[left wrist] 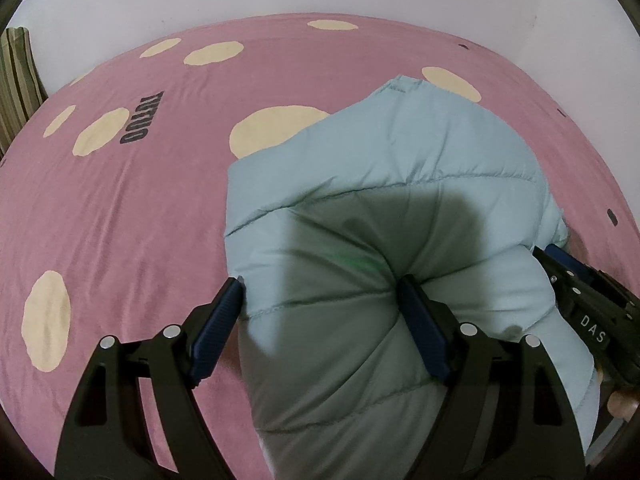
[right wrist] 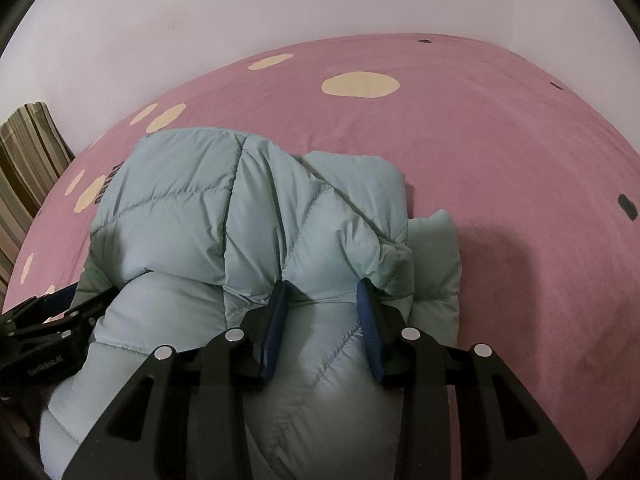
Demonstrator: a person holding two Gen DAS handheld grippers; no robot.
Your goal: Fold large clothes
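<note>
Pale-blue quilted jacket lies bunched on the pink bed, mid-fold. The right gripper pinches a puffy ridge; the left gripper apparently straddles fabric wide. Next: lay it flat.

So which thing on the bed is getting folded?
Find the big pink bed cover with cream spots. The puffy light blue jacket lies bunched on its near side, and both grippers, left and right, have folds of it between their fingers. It is the only quilted, blue thing there.
</note>
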